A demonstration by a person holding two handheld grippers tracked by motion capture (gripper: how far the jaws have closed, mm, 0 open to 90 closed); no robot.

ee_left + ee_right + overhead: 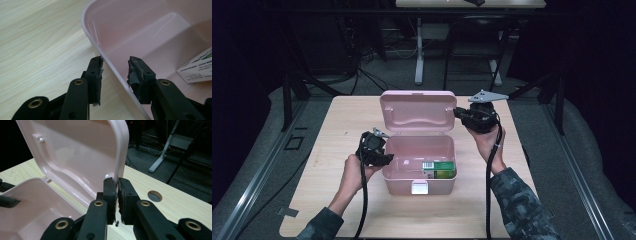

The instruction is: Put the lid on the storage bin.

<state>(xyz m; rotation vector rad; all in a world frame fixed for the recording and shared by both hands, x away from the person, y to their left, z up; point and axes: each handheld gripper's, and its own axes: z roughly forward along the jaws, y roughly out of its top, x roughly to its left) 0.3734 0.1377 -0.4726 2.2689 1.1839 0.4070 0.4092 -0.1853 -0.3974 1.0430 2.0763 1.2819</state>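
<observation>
High view: I see the light wooden table [337, 200] carrying the open pink plastic box [418, 165]. My right gripper [117, 182] pinches the edge of its raised pink lid [417, 111]; my left gripper [115, 66] straddles the box's left wall, jaws spread. A green carton [439, 169] lies inside.

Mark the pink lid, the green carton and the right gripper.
pink lid [417, 112], high view, inner face.
green carton [439, 169], high view, top face.
right gripper [117, 192], right gripper view, between fingertips.
</observation>
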